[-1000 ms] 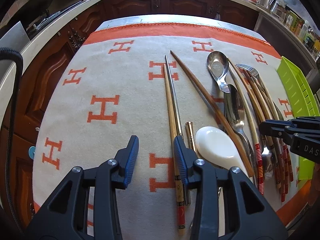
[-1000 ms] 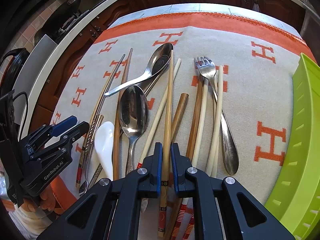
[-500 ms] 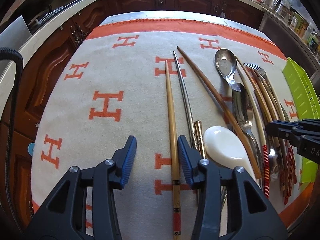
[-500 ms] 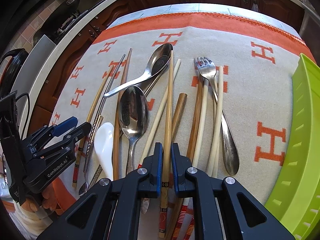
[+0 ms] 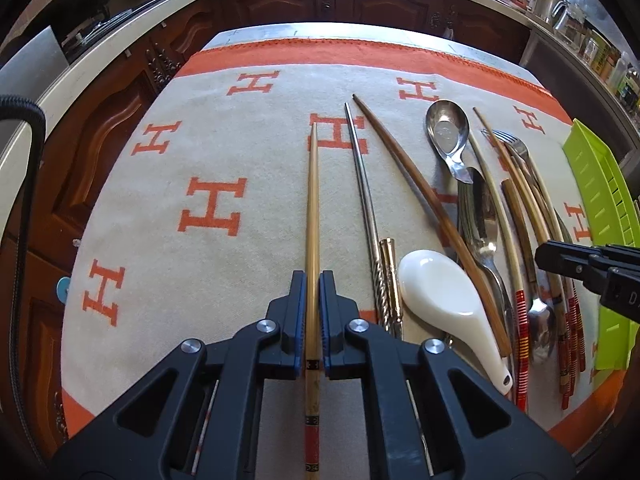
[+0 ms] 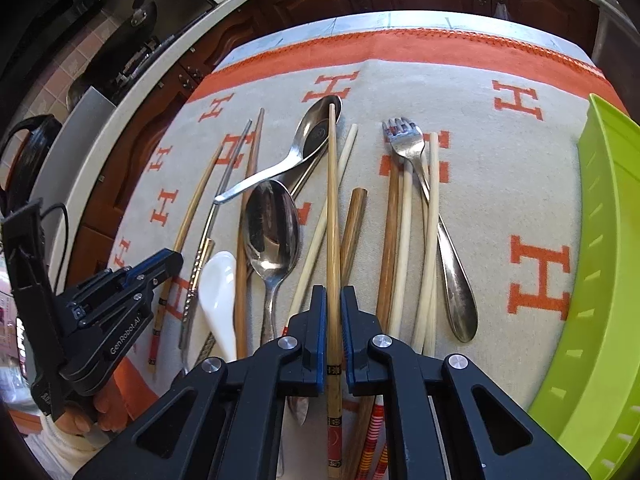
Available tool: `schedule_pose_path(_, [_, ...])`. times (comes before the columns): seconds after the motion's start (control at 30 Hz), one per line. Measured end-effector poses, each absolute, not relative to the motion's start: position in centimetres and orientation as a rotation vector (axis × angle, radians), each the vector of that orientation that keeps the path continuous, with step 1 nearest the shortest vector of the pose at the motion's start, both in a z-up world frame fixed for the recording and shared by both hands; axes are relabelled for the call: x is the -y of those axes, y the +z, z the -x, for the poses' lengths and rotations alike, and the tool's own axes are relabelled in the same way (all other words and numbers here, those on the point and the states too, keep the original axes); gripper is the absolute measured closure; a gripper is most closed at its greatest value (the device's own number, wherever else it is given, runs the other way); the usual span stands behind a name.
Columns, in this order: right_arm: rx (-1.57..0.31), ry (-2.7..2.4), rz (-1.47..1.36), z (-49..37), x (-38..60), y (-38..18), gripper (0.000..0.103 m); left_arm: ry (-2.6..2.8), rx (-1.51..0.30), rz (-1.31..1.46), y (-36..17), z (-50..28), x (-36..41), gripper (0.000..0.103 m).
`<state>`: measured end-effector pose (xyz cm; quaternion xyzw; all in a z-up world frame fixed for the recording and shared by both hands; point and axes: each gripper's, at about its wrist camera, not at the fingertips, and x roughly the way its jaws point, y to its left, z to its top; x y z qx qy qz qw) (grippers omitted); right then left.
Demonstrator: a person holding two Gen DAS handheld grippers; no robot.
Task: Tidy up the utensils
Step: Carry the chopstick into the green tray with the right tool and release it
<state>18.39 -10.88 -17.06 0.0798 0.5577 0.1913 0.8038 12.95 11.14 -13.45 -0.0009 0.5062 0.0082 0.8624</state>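
Observation:
Utensils lie on a beige cloth with orange H marks. My left gripper (image 5: 313, 292) is shut on a bamboo chopstick (image 5: 312, 208) with a red-banded end, which points away along the cloth. My right gripper (image 6: 333, 304) is shut on a matching bamboo chopstick (image 6: 332, 200) whose tip rests over a steel spoon (image 6: 316, 136). A metal chopstick (image 5: 362, 184), a dark wooden chopstick (image 5: 420, 196), a white ceramic spoon (image 5: 444, 292), steel spoons (image 5: 447, 132), a fork (image 6: 404, 140) and several pale chopsticks (image 6: 430, 220) lie between the grippers.
A lime green slotted tray (image 6: 608, 260) stands at the cloth's right edge, also in the left wrist view (image 5: 596, 184). Dark wooden cabinets (image 5: 360, 4) and a countertop ring the table. The cloth's left half (image 5: 180, 168) holds no utensils.
My left gripper was open beside the bamboo chopstick; it shifted right around it and has closed on it. My right gripper has stayed shut on its chopstick.

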Motion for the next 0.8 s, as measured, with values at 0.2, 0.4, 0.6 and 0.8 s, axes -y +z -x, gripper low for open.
schedule_pose_path(0.2, [-1.156, 0.416, -0.272, -17.7, 13.2, -15.1, 0.096, -0.005, -1.009, 0.019, -10.3, -11.2, -10.5, 0.099])
schedule_pose_path(0.4, [-1.101, 0.418, -0.391, -15.9, 17.3, -12.3, 0.096, -0.109, -0.957, 0.03, -6.5, -9.7, -6.9, 0.099])
schedule_pose_path(0.6, [-1.022, 0.3, -0.433, -13.4, 23.3, -9.9, 0.096, -0.239, -0.938, 0.037, -4.2, -9.9, -0.2, 0.099])
schedule_pose_path(0.8, [-1.001, 0.146, -0.451, -11.0, 29.9, -10.3, 0.096, -0.354, -0.934, 0.005, -3.7, -10.1, 8.0, 0.099])
